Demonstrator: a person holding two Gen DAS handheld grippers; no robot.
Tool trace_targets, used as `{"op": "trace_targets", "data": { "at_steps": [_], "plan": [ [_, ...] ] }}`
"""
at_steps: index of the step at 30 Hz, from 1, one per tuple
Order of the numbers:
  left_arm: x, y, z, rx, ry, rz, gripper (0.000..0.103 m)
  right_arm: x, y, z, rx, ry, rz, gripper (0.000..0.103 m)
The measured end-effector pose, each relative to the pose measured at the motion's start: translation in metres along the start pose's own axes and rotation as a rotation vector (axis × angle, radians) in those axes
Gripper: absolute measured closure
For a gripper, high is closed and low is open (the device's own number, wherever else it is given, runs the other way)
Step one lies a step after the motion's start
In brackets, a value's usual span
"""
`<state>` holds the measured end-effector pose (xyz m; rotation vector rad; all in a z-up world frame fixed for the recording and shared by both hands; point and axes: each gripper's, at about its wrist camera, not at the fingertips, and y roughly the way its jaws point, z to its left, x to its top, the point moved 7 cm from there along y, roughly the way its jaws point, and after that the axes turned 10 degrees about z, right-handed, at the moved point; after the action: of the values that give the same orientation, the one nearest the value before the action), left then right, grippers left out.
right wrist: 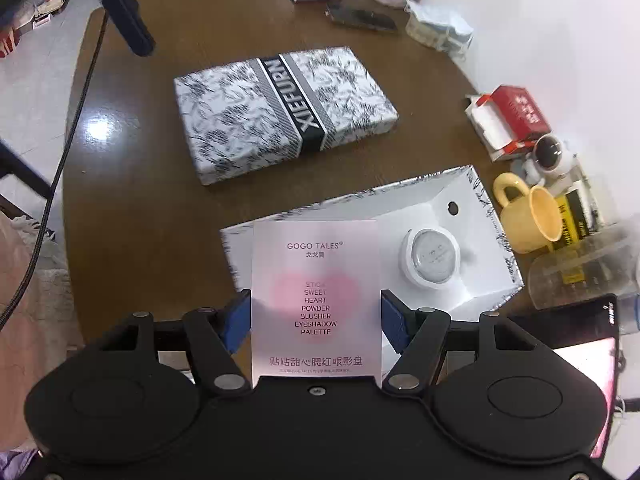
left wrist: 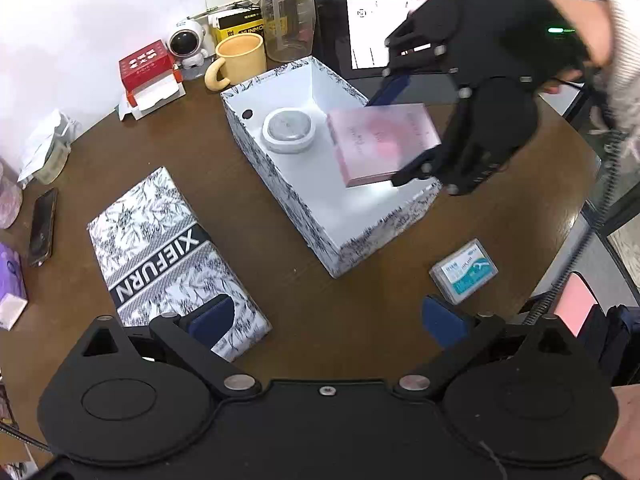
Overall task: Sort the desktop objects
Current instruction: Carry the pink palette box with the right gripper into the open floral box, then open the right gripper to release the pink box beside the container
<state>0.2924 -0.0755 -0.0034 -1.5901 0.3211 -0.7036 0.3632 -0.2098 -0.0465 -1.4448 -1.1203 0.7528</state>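
**Q:** While the right gripper (right wrist: 316, 320) is clamped on the pink palette box (right wrist: 315, 300), where does that box sit, and how far has the sorting come?

**A:** It hangs over the open patterned box (left wrist: 280, 168), above its white floor and not yet resting there, as far as the views show. One round white compact (left wrist: 288, 130) already lies inside, toward the end wall with the hole. Judged from this, one item is stowed, a second is about to be, and more is left.

**Q:** What is left, counted?

**A:** One small blue-and-white card box (left wrist: 464, 271) lies on the bench (left wrist: 320, 312) beside the open box, toward the left gripper (left wrist: 328, 320), whose jaws stand apart and empty. One patterned lid (left wrist: 172, 256) lies flat, well apart from its box. Whether the one yellow mug (left wrist: 240, 58), one astronaut figure (left wrist: 188, 42) and one phone (left wrist: 42, 226) along the far and side edges belong to the sort cannot be told.
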Motion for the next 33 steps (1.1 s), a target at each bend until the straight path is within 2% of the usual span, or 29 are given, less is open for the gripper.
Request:
{"op": "trace_targets", "data": {
  "at_steps": [7, 11, 17, 28, 33],
  "plan": [
    [0.013, 0.009, 0.017, -0.059, -0.003, 0.024, 0.002, 0.011, 0.060, -0.029, 0.047, -0.043, 0.084, 0.034],
    [0.023, 0.021, 0.027, -0.053, 0.010, 0.026, 0.002, 0.019, 0.096, -0.036, 0.066, -0.080, 0.120, 0.034],
    [0.039, 0.046, 0.039, -0.088, 0.018, 0.050, 0.002, 0.024, 0.136, -0.042, 0.088, -0.135, 0.167, 0.034],
    [0.059, 0.071, 0.049, -0.083, 0.053, 0.084, 0.002, 0.019, 0.162, -0.050, 0.090, -0.184, 0.180, 0.034],
    [0.061, 0.076, 0.049, -0.086, 0.064, 0.092, 0.002, 0.011, 0.164, -0.055, 0.097, -0.152, 0.185, 0.034]
  ]
}}
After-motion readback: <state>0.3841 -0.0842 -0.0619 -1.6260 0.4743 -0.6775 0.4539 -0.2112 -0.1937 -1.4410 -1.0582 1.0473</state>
